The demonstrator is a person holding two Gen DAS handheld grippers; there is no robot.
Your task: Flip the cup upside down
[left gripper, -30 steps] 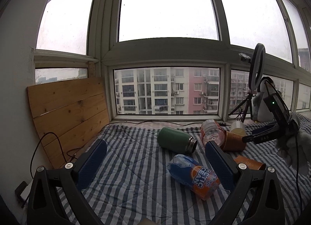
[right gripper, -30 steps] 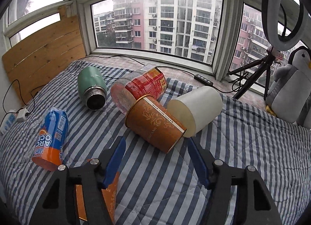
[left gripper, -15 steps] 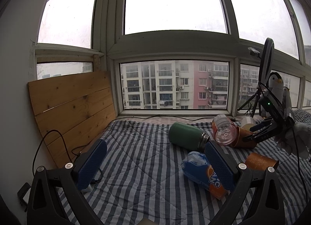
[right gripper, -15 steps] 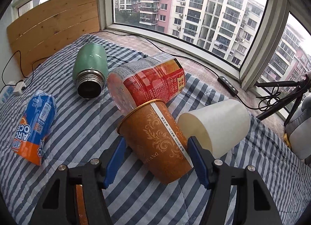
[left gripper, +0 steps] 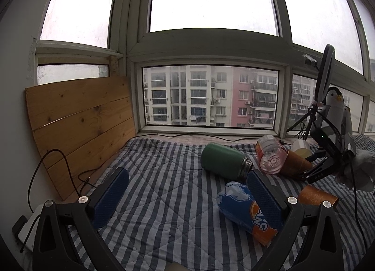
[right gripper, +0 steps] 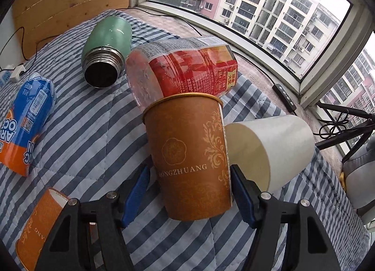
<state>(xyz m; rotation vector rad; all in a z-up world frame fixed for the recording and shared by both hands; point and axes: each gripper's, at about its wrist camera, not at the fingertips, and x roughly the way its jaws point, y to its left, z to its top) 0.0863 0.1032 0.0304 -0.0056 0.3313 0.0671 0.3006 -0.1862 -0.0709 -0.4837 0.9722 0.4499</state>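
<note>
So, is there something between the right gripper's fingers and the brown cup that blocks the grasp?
Nothing visible does. The brown cup already lies between the open fingers of the right gripper. The white cup sits just outside the right finger, and the red-labelled bottle lies beyond the rim.

Right gripper: jaws set either side of the brown paper cup, blue pads at its lower body; firm contact cannot be confirmed. Cup rim points away from the gripper. Touching the rim on the far side lies a red-labelled plastic bottle on its side. Just right of the cup, a white cup on its side. Ahead and left, a green flask, mouth toward the gripper. Far left, a blue-orange bottle. Near left, by the gripper frame, a second brown cup. All on a striped quilt.
</note>
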